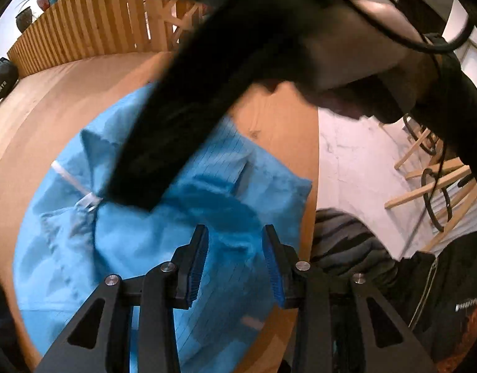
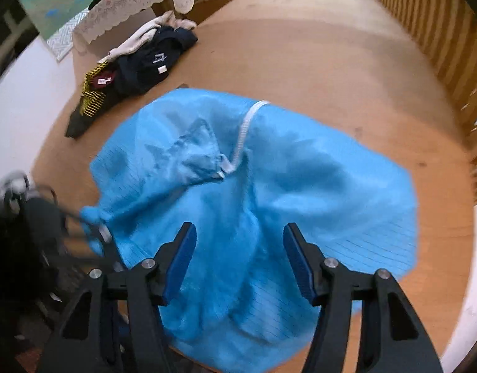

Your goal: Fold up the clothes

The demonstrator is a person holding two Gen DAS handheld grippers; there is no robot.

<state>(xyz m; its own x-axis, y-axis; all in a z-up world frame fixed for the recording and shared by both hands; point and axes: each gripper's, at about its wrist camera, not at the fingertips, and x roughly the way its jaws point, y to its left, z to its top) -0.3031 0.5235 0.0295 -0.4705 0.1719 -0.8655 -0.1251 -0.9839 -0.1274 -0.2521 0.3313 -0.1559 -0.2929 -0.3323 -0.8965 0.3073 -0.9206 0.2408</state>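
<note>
Jaws apart, both grippers; blue garment (image 2: 269,205) motion-blurred, partly hidden.

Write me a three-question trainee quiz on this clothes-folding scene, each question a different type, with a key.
1. True or false: the left gripper is clamped shut on the blue garment.
2. Multiple choice: where does the pile of dark clothes lie, seen from the right wrist camera? A) on top of the blue garment B) on the wooden table, beyond the garment and apart from it C) between the jaws of the right gripper
3. Fill in: the zipper on the blue garment is ____ in colour.

Key: 1 false, its jaws stand open above the cloth; 2 B; 3 white.
</note>
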